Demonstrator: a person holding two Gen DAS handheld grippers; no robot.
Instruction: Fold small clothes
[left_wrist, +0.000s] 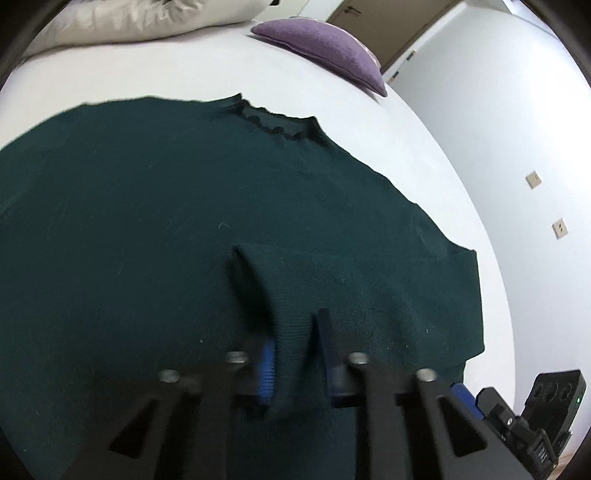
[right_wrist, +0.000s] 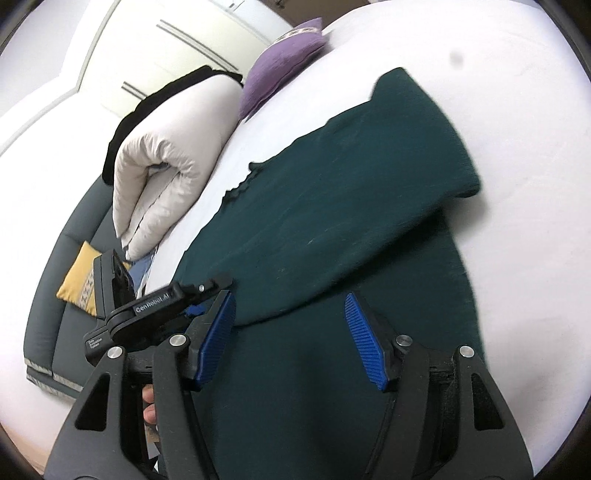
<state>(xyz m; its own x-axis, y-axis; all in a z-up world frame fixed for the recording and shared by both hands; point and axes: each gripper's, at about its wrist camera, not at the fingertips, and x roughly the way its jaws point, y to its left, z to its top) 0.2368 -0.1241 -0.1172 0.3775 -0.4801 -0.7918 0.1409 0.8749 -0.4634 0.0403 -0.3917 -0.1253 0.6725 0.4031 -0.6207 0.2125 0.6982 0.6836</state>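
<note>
On the white bed (left_wrist: 184, 74), left tongs (left_wrist: 293, 354) pinching green sweater (left_wrist: 147, 206) fold, right tongs (right_wrist: 291, 332) spread apart

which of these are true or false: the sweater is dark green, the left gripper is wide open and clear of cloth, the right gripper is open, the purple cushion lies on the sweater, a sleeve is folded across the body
1. The sweater is dark green. True.
2. The left gripper is wide open and clear of cloth. False: its jaws pinch a raised fold of the sweater.
3. The right gripper is open. True: nothing sits between its blue pads.
4. The purple cushion lies on the sweater. False: it rests apart on the white bed.
5. A sleeve is folded across the body. True.
</note>
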